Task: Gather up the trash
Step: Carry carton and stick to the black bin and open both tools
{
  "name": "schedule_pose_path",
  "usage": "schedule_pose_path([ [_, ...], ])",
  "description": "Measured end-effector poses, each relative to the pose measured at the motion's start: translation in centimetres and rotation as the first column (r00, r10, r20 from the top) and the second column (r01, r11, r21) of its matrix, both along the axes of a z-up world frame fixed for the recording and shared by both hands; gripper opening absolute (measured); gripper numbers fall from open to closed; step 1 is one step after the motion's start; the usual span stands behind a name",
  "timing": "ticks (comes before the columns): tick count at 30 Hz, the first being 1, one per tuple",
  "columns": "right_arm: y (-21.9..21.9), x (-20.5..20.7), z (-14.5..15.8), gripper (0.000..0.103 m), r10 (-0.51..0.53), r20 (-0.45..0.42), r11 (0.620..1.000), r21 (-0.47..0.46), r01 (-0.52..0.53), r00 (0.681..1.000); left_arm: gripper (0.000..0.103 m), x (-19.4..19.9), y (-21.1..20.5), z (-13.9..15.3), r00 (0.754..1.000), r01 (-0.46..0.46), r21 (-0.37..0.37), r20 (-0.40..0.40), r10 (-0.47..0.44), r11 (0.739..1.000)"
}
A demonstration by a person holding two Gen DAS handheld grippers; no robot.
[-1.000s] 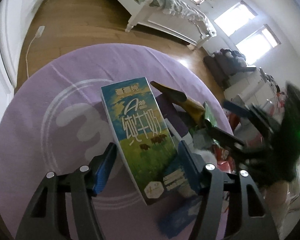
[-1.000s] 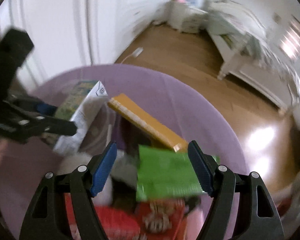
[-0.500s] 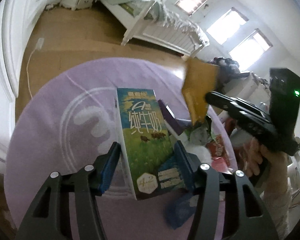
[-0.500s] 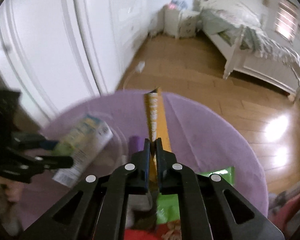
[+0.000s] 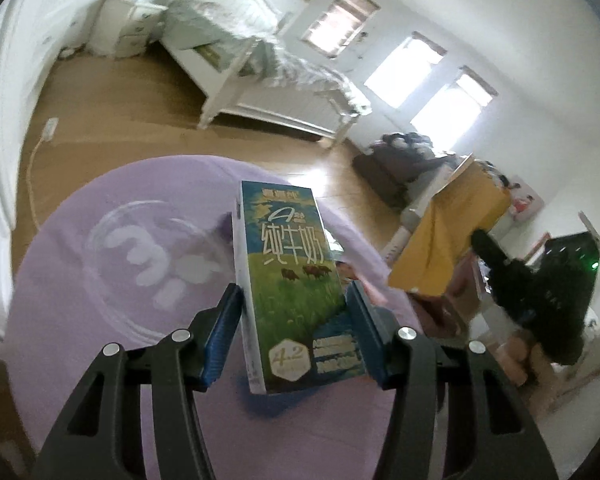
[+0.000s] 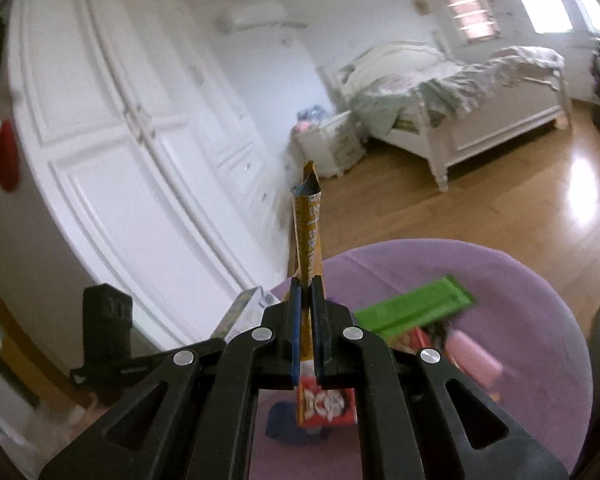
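Observation:
My left gripper (image 5: 294, 300) is shut on a blue-and-green milk carton (image 5: 294, 280) and holds it above the round purple rug (image 5: 100, 280). My right gripper (image 6: 307, 292) is shut on a flat yellow box (image 6: 309, 232), held edge-on and raised; the same box (image 5: 448, 236) shows at the right of the left wrist view. On the rug in the right wrist view lie a green packet (image 6: 416, 312), a red snack packet (image 6: 328, 404) and a pink item (image 6: 474, 354). The milk carton (image 6: 244, 312) shows at the left there.
White wardrobe doors (image 6: 120, 160) stand to the left. A white bed (image 5: 268, 76) and a nightstand (image 6: 332, 144) stand on the wooden floor (image 6: 520, 200) beyond the rug. A power strip and cable (image 5: 46, 132) lie on the floor. Dark clutter (image 5: 408, 160) sits under the windows.
My right gripper shut on the yellow box and lifted it off the pile. My left gripper closed on the milk carton and raised it; both views now tilt up toward the room.

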State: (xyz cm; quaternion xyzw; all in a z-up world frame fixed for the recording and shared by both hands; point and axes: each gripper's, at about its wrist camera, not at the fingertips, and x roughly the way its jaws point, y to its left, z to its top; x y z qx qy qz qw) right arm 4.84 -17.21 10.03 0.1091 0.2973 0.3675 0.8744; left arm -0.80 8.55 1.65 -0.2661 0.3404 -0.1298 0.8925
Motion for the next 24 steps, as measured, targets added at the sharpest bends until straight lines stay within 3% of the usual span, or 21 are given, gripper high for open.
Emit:
schedule_pose_path([
  [5, -5.3, -4.0, -0.3, 0.006, -0.145, 0.031, 0.989, 0.015, 0.145, 0.989, 0.053, 0.0, -4.3, 1.2, 0.994, 0.089, -0.003, 0.057, -0.088, 0.996],
  [11, -12.9, -6.7, -0.9, 0.006, -0.325, 0.046, 0.946, 0.023, 0.325, 0.944, 0.053, 1.6, -12.0, 2.0, 0.965, 0.248, -0.009, 0.094, -0.246, 0.969],
  [18, -23.9, -9.1, -3.5, 0.006, -0.537, 0.005, 0.843, 0.026, 0.537, 0.843, 0.053, 3.5, -21.6, 1.9, 0.896, 0.436, -0.025, 0.107, -0.431, 0.9],
  [24, -30.2, -10.7, -6.7, 0.006, -0.661, -0.054, 0.749, 0.021, 0.663, 0.748, 0.053, 5.0, -29.3, -0.1, 0.833, 0.553, -0.059, 0.063, -0.55, 0.831],
])
